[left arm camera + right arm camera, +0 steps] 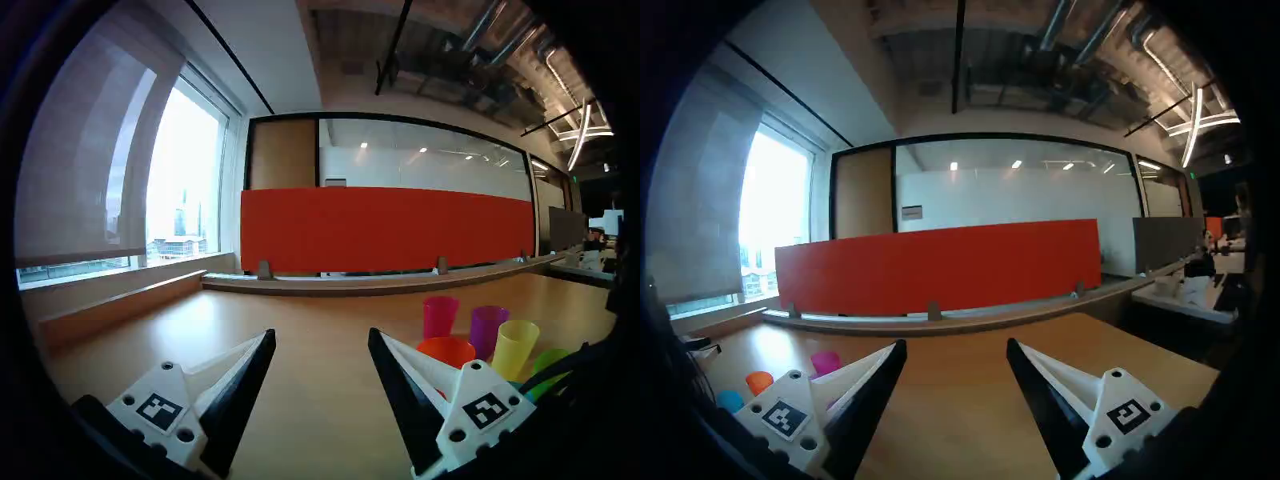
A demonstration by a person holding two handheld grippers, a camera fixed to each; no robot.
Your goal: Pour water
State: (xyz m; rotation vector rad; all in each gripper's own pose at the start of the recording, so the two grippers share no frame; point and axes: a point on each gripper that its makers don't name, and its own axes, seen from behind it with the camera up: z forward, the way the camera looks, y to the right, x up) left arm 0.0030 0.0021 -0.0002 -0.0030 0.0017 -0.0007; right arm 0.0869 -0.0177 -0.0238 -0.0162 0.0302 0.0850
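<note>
Left tool (321, 336) is hovering above the worktop (224, 312), jaws standing apart, gripping nothing. Right of it, orange cup (446, 350), pink cup (440, 316), purple cup (486, 328) and yellow cup (514, 348) are standing clustered. In the right gripper view, orange cup and pink cup are sitting lower left; right tool (955, 346) is hovering, jaws apart, empty.

An open-plan office. A red divider panel (384, 228) lines the wooden desk's (320, 336) far edge. Behind it stands a glass-walled room (424, 164) under exposed ceiling pipes (480, 32).

No text can be read: left gripper (321, 333) and right gripper (956, 343) bear only coded squares, the wall sign (910, 212) is blurred.
</note>
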